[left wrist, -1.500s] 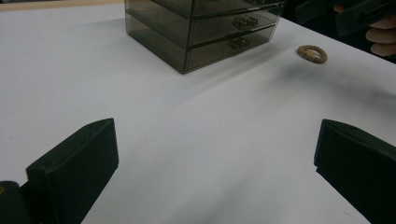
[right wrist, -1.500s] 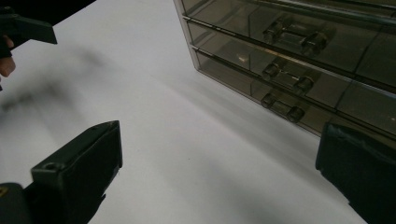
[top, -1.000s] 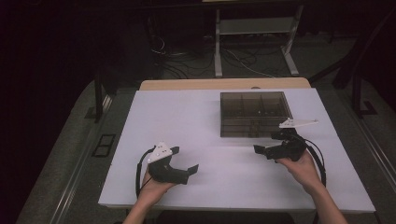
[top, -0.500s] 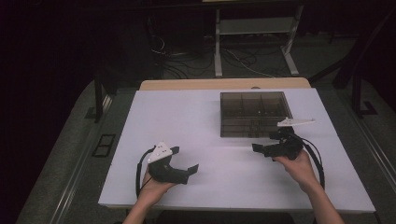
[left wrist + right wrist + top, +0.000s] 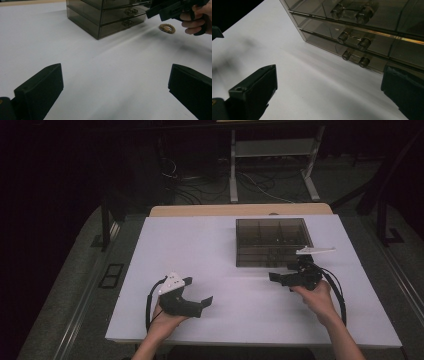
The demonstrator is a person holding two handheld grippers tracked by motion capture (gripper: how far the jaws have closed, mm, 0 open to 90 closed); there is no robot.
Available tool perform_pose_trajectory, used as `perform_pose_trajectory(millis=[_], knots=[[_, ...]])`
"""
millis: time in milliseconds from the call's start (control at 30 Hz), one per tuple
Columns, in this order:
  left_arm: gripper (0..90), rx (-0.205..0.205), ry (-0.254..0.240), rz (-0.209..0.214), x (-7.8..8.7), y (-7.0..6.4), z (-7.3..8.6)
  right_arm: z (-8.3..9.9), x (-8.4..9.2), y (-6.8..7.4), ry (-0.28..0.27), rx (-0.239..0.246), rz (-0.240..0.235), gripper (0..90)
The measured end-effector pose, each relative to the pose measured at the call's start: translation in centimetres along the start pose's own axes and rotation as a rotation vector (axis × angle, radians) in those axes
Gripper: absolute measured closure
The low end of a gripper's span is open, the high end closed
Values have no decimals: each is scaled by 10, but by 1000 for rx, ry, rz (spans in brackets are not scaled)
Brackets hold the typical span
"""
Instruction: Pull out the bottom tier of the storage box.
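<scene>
Right gripper point(image 5: 281, 278) has its jaws spread wide with nothing between them, aimed at the front of the smoked-plastic drawer box point(image 5: 272, 241), close but not touching. The box sits toward the far right of the tabletop point(image 5: 200, 245). It looks like rigid thin acrylic: light, slick, liable to slide on the tabletop if a drawer is pulled unbraced. Best hold is the small two-post handle point(image 5: 353, 41) on a drawer front; pinch the bar between the knobs, not the smooth panel. Right hand point(image 5: 315, 295) holds its gripper low and near level, forearm in from the near edge. Left gripper point(image 5: 200, 302) also gapes empty, near the near edge, left of centre. A small ring-shaped piece point(image 5: 167, 28) lies beside the box.
</scene>
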State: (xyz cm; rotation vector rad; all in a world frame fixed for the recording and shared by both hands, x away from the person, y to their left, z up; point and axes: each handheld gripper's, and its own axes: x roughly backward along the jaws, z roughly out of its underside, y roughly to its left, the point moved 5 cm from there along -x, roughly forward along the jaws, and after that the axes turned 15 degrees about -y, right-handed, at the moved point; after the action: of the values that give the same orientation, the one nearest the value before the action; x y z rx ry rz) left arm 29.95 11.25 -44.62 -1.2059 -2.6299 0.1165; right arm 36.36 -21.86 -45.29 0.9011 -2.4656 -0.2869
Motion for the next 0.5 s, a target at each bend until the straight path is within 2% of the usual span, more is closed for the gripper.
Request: perform_pose_trajectory(millis=[267, 367, 433, 500], knots=[[0, 0, 1, -1, 0, 0, 0, 3, -6, -5, 3, -24, 6, 0], [0, 0, 1, 0, 0, 0, 0, 5, -8, -6, -7, -48, 4, 0], [0, -1, 2, 1, 0, 0, 0, 5, -10, -7, -35, -85, 0, 0], [0, -2, 2, 1, 0, 0, 0, 6, -11, -8, -38, -94, 2, 0]])
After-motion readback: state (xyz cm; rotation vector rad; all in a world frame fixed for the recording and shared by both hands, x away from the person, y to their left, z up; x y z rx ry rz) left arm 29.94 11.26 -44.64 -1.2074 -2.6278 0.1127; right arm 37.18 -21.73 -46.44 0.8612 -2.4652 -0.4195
